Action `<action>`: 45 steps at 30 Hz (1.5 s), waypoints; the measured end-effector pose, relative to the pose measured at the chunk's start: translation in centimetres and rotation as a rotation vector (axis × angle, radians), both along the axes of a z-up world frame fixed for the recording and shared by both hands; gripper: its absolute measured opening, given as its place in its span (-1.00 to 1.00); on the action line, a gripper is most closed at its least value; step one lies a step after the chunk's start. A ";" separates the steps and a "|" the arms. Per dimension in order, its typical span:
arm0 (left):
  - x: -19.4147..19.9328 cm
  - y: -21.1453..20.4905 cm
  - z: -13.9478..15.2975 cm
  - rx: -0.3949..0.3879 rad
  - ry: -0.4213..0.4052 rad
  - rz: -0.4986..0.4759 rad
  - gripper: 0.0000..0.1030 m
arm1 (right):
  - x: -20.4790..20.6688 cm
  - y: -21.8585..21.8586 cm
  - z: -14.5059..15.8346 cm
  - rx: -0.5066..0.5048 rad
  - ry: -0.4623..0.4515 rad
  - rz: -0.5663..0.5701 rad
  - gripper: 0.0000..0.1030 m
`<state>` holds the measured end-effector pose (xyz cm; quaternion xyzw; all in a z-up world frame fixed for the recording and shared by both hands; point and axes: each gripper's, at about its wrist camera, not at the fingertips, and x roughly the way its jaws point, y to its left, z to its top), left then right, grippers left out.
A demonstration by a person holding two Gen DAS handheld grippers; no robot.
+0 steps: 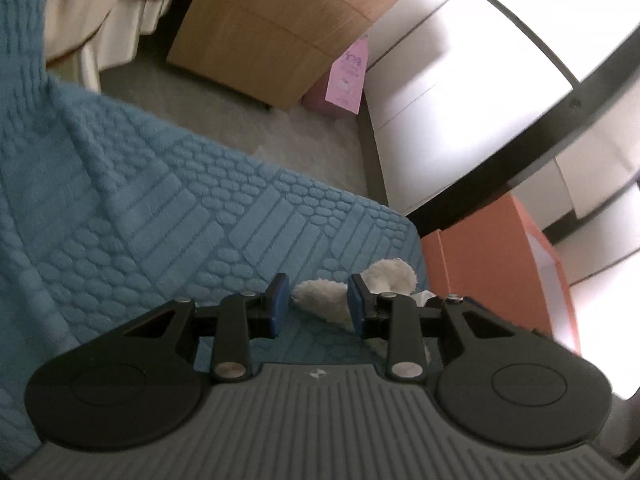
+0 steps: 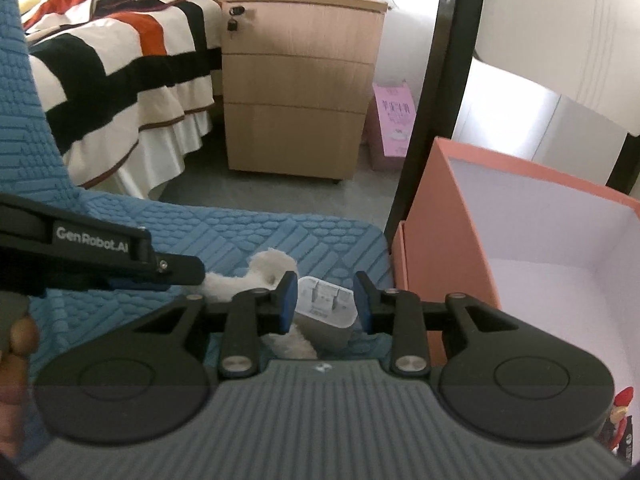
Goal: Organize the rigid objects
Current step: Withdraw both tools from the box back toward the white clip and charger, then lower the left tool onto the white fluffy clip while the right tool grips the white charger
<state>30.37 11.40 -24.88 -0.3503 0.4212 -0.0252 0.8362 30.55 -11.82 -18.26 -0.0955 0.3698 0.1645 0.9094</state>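
Observation:
A white plug adapter [image 2: 326, 306] lies on the blue textured blanket [image 2: 248, 236], beside a white fluffy plush toy [image 2: 268, 270]. My right gripper [image 2: 326, 302] is open with its blue pads on either side of the adapter, not closed on it. My left gripper [image 1: 318, 304] is open over the plush toy [image 1: 332, 296], which lies between and beyond its pads. In the right wrist view the left gripper [image 2: 176, 270] comes in from the left and reaches the plush. An open orange box [image 2: 440, 216] with a white inside stands just right of the blanket.
A wooden drawer cabinet [image 2: 296, 92] stands on the grey floor behind, with a pink carton [image 2: 394, 124] beside it. A striped bed [image 2: 120, 60] is at the back left. A black frame bar [image 2: 432, 92] rises next to the orange box [image 1: 500, 264].

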 end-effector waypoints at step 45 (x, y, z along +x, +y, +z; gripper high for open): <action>-4.5 3.1 -0.7 -0.329 0.181 0.306 -0.71 | -3.2 -0.7 0.2 -0.005 0.006 0.000 -0.69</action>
